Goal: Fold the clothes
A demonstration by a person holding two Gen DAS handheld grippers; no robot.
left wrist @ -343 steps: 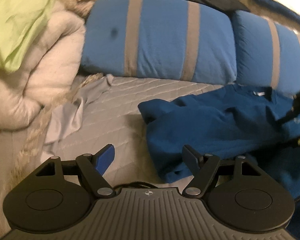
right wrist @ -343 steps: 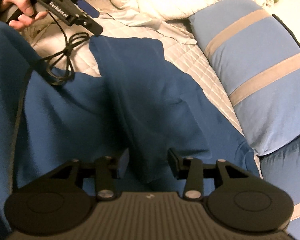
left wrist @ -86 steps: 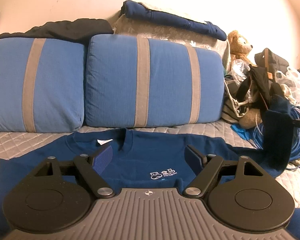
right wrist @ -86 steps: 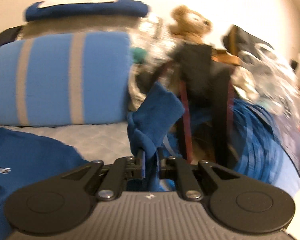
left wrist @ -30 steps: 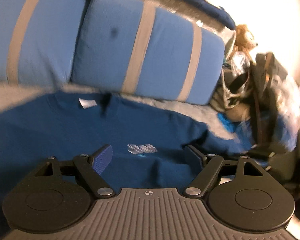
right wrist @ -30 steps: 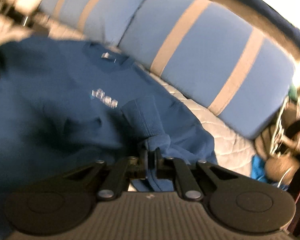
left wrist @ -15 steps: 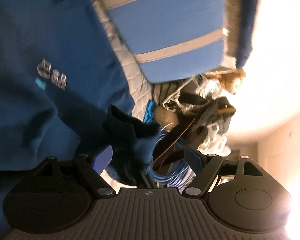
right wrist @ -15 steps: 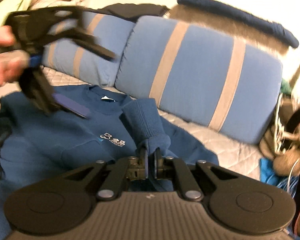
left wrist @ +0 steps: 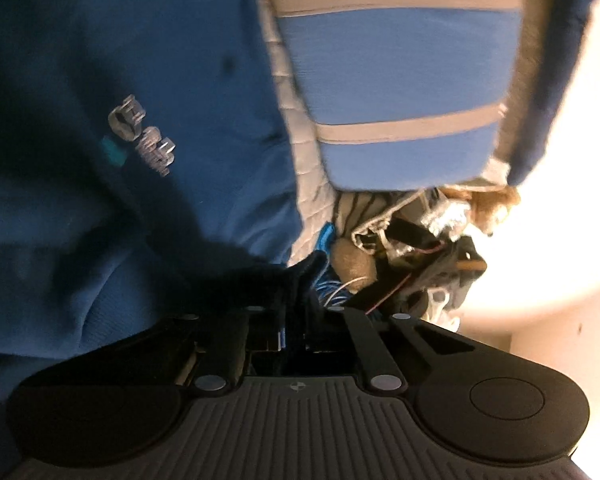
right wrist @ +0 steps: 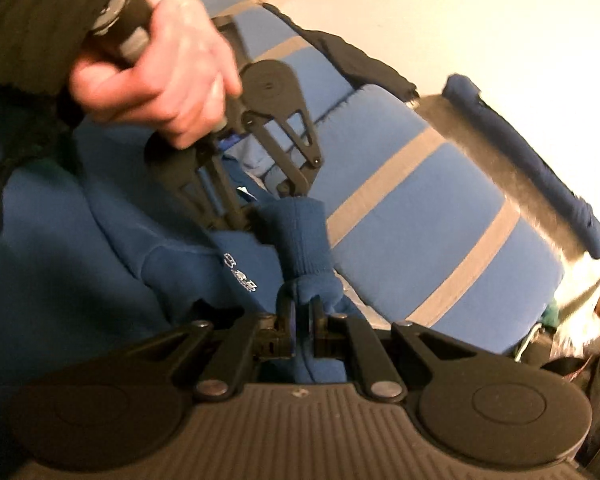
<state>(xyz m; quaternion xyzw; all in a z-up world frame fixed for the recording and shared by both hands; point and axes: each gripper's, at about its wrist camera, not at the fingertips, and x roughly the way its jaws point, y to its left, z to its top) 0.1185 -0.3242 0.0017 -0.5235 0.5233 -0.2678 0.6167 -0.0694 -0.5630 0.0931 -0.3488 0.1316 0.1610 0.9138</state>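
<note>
1. The blue sweatshirt [right wrist: 112, 280] is being spread on the bed [left wrist: 300, 184], against the striped cushions [right wrist: 440, 216].
2. Its ribbed cuff [right wrist: 304, 240] is being pinched by the right gripper [right wrist: 300, 320].
3. The left gripper [right wrist: 260, 212], fingers just closed, is clamping the cuff's top edge.

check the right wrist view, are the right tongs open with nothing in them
No, the right tongs are shut on the sweatshirt cuff.
</note>
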